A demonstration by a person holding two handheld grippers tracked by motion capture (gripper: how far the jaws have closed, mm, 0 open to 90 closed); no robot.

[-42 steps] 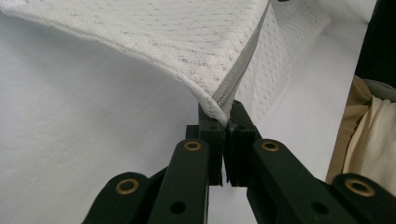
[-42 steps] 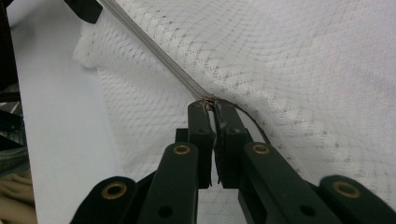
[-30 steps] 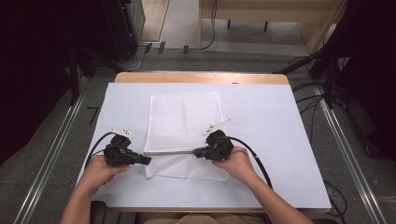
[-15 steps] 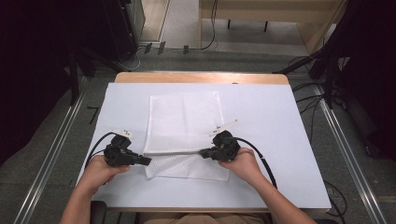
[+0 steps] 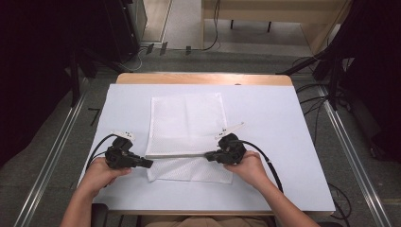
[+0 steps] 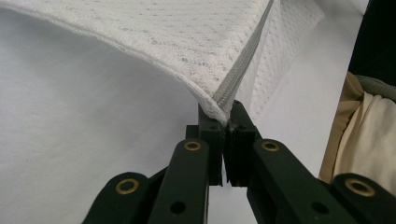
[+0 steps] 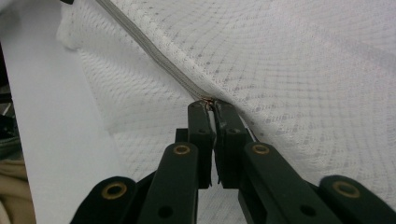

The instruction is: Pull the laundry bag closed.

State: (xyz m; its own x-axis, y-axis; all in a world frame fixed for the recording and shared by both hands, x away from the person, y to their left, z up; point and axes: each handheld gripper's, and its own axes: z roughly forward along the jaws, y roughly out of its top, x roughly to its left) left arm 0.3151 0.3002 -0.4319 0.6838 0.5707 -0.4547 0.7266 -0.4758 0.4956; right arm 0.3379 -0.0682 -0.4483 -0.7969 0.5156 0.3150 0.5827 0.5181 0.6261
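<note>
A white mesh bag lies flat on the white table cover. Its grey zipper runs across near the front, lifted slightly and held taut between both grippers. My left gripper is shut on the zipper's left end, and in the left gripper view the jaws pinch the mesh edge where the zipper begins. My right gripper is shut on the zipper at its right end. In the right gripper view its jaws clamp a small metal piece on the zipper, with mesh beyond.
A strip of the bag lies in front of the zipper line, near the person's hands. The wooden table edge shows at the far side. Cables and metal rails lie on the floor around the table.
My right gripper has shifted slightly to the right along the zipper line. The left gripper has stayed in place, still shut on the zipper's left end.
</note>
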